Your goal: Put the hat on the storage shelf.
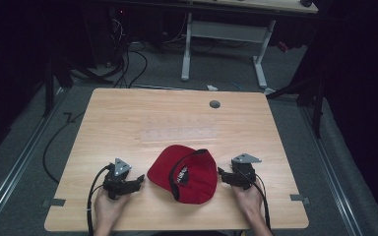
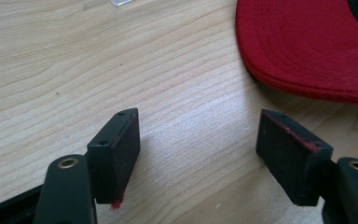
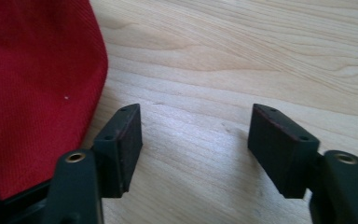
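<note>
Cap: one red cap (image 1: 184,172) lay upside down near the near edge of the table (image 1: 128,118), between my two grippers, its dark inside and strap showing from above.
Left gripper: my left gripper (image 1: 139,179) sat just left of the cap, jaws spread wide with nothing between them; in its own view the left gripper (image 2: 200,140) framed bare wood, the cap's brim (image 2: 307,46) lying ahead and to the right, apart from the pads.
Right gripper: my right gripper (image 1: 221,172) sat just right of the cap, also wide open and empty; in its own view the right gripper (image 3: 196,135) showed the cap (image 3: 32,84) close beside one jaw, though I could not tell whether they touched.
High view alone: it showed both my hands, two trailing cables, two grey three-cornered plates, one grey round plug (image 1: 214,104) far on the table, and a desk frame (image 1: 224,37) beyond.
Gripper views alone: they showed the brim's stitched rows, the crown's fine weave, and the flat black pads' red-tinged edges.
Materials: the table was pale, grained wood.
</note>
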The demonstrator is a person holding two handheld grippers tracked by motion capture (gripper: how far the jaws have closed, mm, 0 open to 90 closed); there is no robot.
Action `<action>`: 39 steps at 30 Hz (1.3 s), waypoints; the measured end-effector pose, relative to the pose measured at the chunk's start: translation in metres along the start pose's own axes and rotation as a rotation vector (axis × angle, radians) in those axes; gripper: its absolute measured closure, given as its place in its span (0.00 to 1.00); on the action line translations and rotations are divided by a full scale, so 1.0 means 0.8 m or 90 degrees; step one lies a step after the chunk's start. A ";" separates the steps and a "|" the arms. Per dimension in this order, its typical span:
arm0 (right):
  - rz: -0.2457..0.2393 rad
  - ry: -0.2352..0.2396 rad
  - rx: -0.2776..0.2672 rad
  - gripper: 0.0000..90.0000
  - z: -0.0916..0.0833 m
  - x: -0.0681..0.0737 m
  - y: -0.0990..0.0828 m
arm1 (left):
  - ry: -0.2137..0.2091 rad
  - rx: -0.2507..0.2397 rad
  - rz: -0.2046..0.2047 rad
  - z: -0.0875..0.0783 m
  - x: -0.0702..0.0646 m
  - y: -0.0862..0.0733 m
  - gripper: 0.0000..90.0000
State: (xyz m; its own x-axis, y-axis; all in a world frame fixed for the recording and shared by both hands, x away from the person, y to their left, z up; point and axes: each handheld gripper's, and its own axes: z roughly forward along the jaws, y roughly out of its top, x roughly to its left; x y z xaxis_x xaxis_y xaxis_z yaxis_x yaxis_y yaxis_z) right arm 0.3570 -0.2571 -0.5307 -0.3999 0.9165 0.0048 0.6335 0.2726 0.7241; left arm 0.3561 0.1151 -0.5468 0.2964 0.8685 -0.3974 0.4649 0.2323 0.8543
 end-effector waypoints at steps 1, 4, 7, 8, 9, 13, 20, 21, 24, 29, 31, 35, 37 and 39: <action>0.001 -0.002 0.002 0.42 0.000 0.000 0.000 | 0.000 0.000 0.000 0.000 0.000 0.000 0.34; 0.009 0.002 0.013 0.44 -0.002 -0.004 0.003 | 0.000 0.001 0.000 0.000 0.000 0.000 0.34; 0.017 0.005 0.006 0.44 -0.007 -0.008 0.005 | 0.000 0.001 0.000 0.000 0.000 0.000 0.34; 0.017 0.005 0.006 0.44 -0.007 -0.008 0.005 | 0.000 0.001 0.000 0.000 0.000 0.000 0.34; 0.020 0.006 0.000 0.45 -0.010 -0.009 0.005 | 0.000 0.001 0.000 0.000 0.000 0.000 0.34; 0.030 0.012 -0.016 0.44 -0.020 -0.014 0.009 | 0.000 0.000 -0.001 0.000 0.000 0.000 0.34; 0.055 0.052 -0.044 0.38 -0.032 -0.017 0.011 | 0.000 0.001 -0.001 0.000 0.000 0.000 0.33; 0.056 0.064 -0.045 0.37 -0.034 -0.017 0.011 | 0.000 0.000 -0.001 0.000 0.000 0.000 0.33; 0.046 0.088 -0.042 0.36 -0.038 -0.012 0.015 | 0.001 0.001 -0.001 0.000 0.000 0.000 0.33; 0.026 0.114 -0.062 0.35 -0.040 -0.003 0.028 | 0.002 0.000 -0.002 0.000 0.000 0.000 0.33; 0.016 0.117 -0.061 0.34 -0.039 0.002 0.034 | 0.001 0.000 -0.002 0.000 0.000 0.000 0.33; 0.002 0.124 -0.055 0.34 -0.033 0.009 0.043 | 0.001 0.000 -0.003 0.000 0.000 0.000 0.33; -0.002 0.129 -0.049 0.34 -0.030 0.012 0.047 | 0.001 0.000 -0.003 0.000 0.000 0.000 0.33; -0.005 0.135 -0.046 0.35 -0.027 0.014 0.051 | 0.001 0.000 -0.003 0.000 0.000 0.000 0.33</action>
State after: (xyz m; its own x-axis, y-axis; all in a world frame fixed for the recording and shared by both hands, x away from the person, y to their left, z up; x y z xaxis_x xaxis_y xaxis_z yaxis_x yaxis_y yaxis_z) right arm 0.3644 -0.2416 -0.4862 -0.5391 0.8308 0.1386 0.5844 0.2504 0.7719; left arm 0.3560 0.1152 -0.5467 0.2930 0.8678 -0.4014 0.4670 0.2365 0.8521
